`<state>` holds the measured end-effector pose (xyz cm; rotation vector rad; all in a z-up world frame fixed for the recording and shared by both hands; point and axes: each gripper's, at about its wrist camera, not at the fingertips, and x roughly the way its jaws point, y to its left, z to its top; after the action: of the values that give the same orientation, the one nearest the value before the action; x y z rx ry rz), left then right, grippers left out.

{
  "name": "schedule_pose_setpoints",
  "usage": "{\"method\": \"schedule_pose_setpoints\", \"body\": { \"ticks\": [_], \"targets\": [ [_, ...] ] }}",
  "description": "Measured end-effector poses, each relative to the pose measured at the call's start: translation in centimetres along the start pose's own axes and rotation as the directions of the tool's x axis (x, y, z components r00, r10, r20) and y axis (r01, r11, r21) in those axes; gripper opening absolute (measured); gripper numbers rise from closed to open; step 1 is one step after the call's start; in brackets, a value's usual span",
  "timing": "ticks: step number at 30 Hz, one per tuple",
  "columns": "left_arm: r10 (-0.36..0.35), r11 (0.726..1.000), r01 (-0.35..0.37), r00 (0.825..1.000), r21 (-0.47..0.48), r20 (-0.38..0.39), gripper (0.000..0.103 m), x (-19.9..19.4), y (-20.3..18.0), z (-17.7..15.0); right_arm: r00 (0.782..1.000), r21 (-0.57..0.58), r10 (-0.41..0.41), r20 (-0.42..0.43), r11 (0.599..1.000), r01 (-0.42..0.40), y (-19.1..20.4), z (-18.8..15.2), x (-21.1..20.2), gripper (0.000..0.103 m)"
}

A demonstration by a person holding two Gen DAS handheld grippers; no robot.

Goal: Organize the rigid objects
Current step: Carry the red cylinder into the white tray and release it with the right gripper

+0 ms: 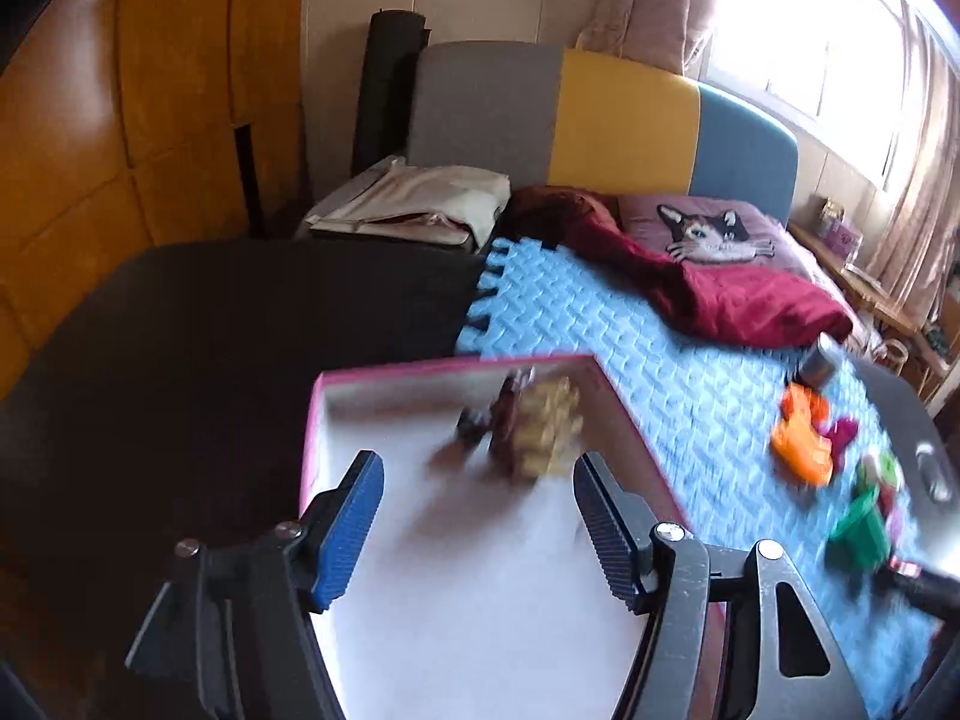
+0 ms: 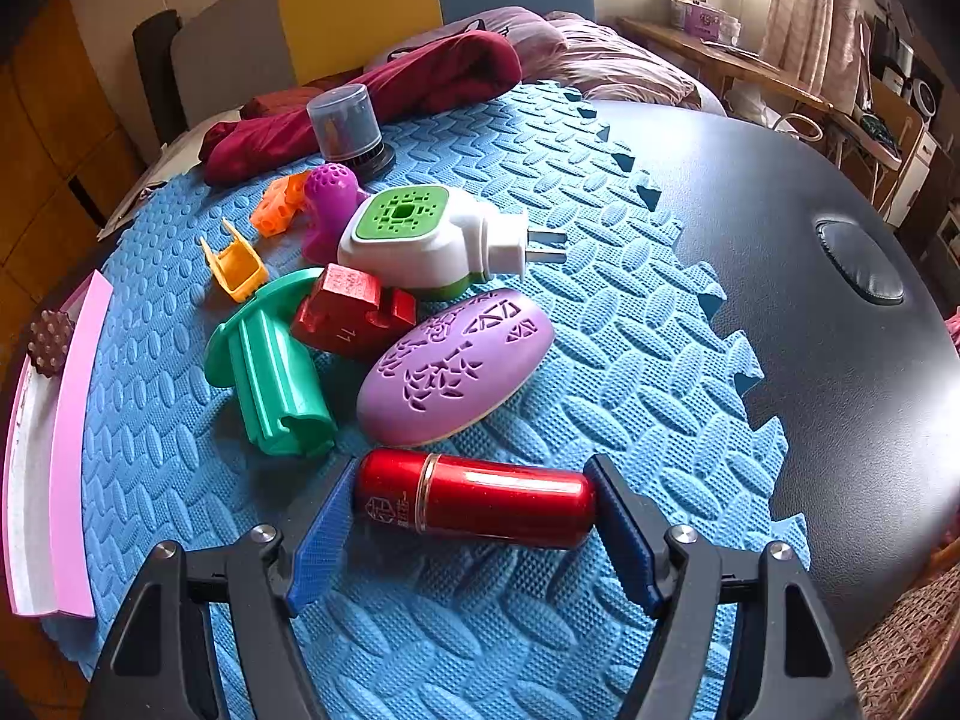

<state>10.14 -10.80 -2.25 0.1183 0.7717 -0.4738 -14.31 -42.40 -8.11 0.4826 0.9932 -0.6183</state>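
Right hand-held gripper (image 2: 471,516): blue ribbed pads meeting both ends of one glossy red metal cylinder (image 2: 477,504), lying crosswise on the blue embossed foam mat (image 2: 600,324) near its front edge. Beyond it, one lilac pierced oval case (image 2: 456,366), one ribbed green plastic spool (image 2: 270,372). Left hand-held gripper (image 1: 477,525) spread wide, holding nothing, over one pink-rimmed white tray (image 1: 420,540) with blurred small toys (image 1: 528,426) at its far corner.

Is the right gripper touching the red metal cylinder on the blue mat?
Touching. In the right wrist view, the right gripper has a blue pad pressed against each end of the red cylinder, with no gap visible at either end.
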Motion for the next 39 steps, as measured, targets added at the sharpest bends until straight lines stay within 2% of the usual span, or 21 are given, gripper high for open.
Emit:
{"method": "schedule_pose_setpoints", "body": {
  "ticks": [7,12,21,27,29,34,39],
  "targets": [
    [0.032,0.999,-0.031,0.999,0.03,-0.004,0.067,-3.4,-1.0,-3.9,1.0,-0.007,-0.01,0.01,1.0,0.01,0.1,0.0,0.0,0.076],
    [0.065,0.997,-0.065,0.998,0.041,0.004,0.067,-4.8,-1.8,-5.0,0.999,-0.022,-0.023,0.025,0.999,0.024,0.4,-0.4,-0.2,0.076],
    [0.075,0.997,-0.075,0.997,0.036,0.018,0.067,-6.5,-1.9,-6.3,0.998,-0.026,-0.038,0.054,0.999,0.039,0.5,-1.0,-0.7,0.076],
    [0.087,0.996,-0.088,0.996,0.036,0.016,0.067,-6.7,-1.4,-6.8,0.994,0.011,0.02,0.111,1.0,-0.021,0.3,-0.9,-2.5,0.076],
    [0.091,0.995,-0.091,0.996,0.029,0.014,0.067,-6.6,-1.1,-6.8,0.989,-0.002,0.065,0.134,0.998,-0.065,0.9,-0.7,-3.4,0.076],
    [0.097,0.995,-0.098,0.995,0.014,0.011,0.067,-6.5,-0.6,-6.9,0.967,-0.126,0.177,0.183,0.98,-0.156,5.1,-0.1,-5.8,0.076],
    [0.106,0.994,-0.106,0.994,-0.001,0.001,0.067,-6.3,0.2,-7.2,0.941,-0.285,0.294,0.166,0.928,-0.239,11.2,0.1,-6.5,0.076]
  ]
}}
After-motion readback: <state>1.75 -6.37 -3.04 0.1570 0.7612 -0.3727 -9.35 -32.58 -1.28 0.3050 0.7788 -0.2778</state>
